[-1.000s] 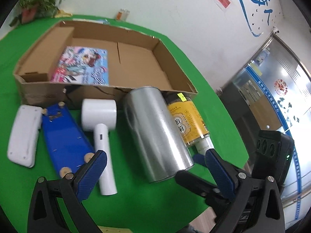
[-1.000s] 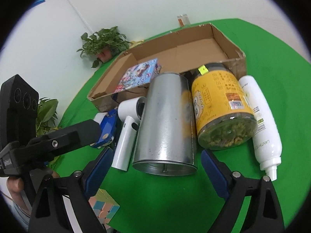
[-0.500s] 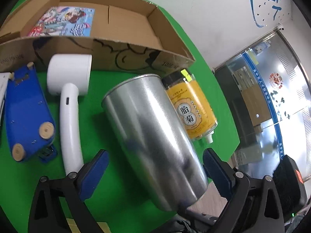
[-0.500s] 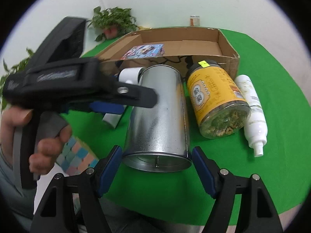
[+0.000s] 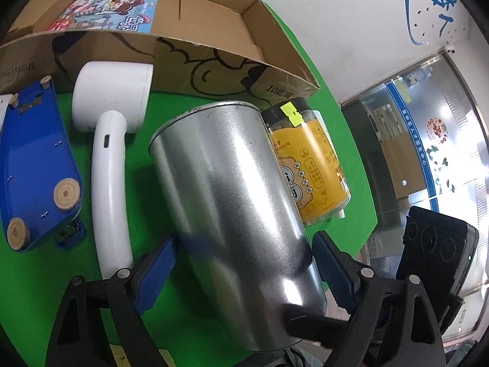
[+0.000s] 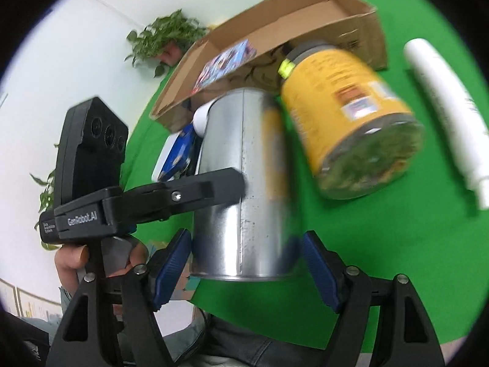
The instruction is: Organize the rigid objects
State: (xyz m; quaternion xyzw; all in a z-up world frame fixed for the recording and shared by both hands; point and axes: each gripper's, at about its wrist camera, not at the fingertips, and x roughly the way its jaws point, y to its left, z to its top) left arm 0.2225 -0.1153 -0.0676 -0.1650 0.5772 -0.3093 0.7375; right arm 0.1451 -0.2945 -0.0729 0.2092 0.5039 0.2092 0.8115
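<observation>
Your left gripper [image 5: 244, 263] had its blue fingers [image 5: 156, 269] spread wide on either side of the metal can [image 5: 232, 214], and they were closing in. The can lay on its side on the green surface [image 5: 45, 290], between both pads. The near pad looked to be touching the can wall; the far pad sat just beside it, and contact there can't be told.

Your right gripper [image 6: 247, 266] also straddled the same can [image 6: 244, 183], at its open rim end. Its fingers [image 6: 171, 266] were spread, the left pad right at the can wall, the right pad a little apart from it. The view was motion-blurred, so a firm pinch can't be confirmed.

Beyond the left fingers, touching the can's right side, lay the yellow jar [image 5: 308, 165]. Left of the can lay a white handheld device [image 5: 110, 153], and further left a blue stapler [image 5: 33, 165] upside down. The cardboard box [image 5: 198, 70] stood past them, with a colourful booklet [image 5: 107, 12] inside.

In the right wrist view a white bottle [image 6: 443, 107] lay right of the jar, apart from it. Your hand [image 6: 73, 257] held the left gripper's handle, left of the right fingers.
</observation>
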